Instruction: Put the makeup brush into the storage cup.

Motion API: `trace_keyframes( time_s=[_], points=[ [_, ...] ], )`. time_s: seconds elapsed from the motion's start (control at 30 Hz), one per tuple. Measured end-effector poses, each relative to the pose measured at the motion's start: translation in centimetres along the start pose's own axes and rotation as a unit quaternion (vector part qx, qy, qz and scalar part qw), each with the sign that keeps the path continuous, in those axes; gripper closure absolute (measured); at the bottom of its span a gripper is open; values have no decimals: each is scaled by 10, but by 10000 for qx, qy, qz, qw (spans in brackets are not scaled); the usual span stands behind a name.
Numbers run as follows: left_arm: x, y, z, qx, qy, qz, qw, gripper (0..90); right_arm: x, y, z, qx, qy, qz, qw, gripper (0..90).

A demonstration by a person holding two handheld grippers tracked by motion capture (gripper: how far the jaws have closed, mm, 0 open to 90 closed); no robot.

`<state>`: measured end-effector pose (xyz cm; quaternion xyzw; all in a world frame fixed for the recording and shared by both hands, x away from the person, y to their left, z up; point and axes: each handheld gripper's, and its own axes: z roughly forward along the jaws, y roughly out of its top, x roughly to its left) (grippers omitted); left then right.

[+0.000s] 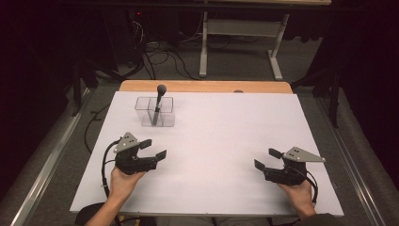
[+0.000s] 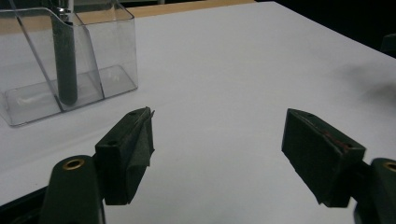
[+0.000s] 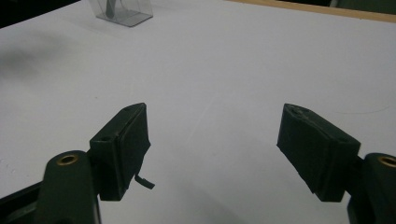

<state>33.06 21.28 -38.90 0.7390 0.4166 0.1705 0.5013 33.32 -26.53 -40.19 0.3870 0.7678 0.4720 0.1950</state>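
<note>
White table (image 1: pixel 211 141): clear box (image 1: pixel 155 112) holds upright microphone (image 1: pixel 158 103).

clear container (image 2: pixel 70 65) cut off at top and left edge; microphone (image 2: pixel 64 60) head out of frame, only handle visible.

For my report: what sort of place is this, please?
Probably a lab or recording room: a white table, cables on the floor, another table's legs, dark surroundings, and a clear container.
</note>
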Motion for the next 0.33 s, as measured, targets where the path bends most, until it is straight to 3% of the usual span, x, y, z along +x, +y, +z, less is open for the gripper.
trace_keyframes(
  time_s=[0.33],
  points=[
    [0, 1, 3, 34, -34, 4, 10000, 252, 1, 0, -1, -7, -1, -39, 10000, 262]
  ],
)
